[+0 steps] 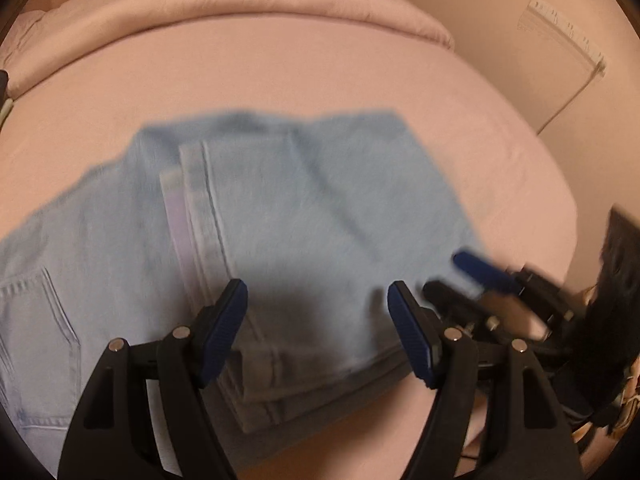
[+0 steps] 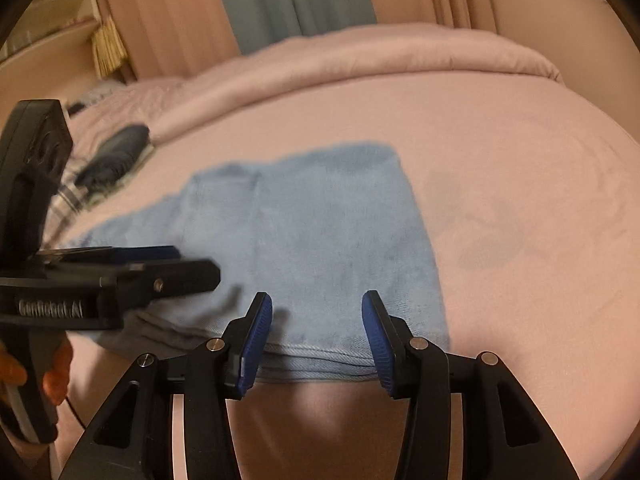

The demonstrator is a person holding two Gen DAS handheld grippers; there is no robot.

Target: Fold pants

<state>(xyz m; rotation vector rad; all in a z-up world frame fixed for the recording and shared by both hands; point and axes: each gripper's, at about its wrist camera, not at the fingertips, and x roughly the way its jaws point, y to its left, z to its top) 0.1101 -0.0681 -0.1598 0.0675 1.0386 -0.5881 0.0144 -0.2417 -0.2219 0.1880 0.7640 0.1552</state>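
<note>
Light blue jeans (image 1: 320,200) lie folded into a thick stack on a pink bed sheet (image 1: 280,80), with a back pocket showing at the left. My left gripper (image 1: 316,292) hovers open over the stack's near edge, nothing between its pads. The right gripper (image 1: 448,276) shows blurred at the stack's right corner. In the right wrist view the jeans (image 2: 320,220) spread ahead, and my right gripper (image 2: 316,304) stands open with the layered near edge lying between its blue pads, which do not press it. The left gripper (image 2: 196,262) reaches in from the left above the cloth.
A rolled pink duvet (image 1: 240,4) lines the far side of the bed. A clear plastic bag (image 1: 560,52) lies at the right. A dark object on plaid cloth (image 2: 116,156) sits at the far left. A person's hand (image 2: 56,376) holds the left gripper's handle.
</note>
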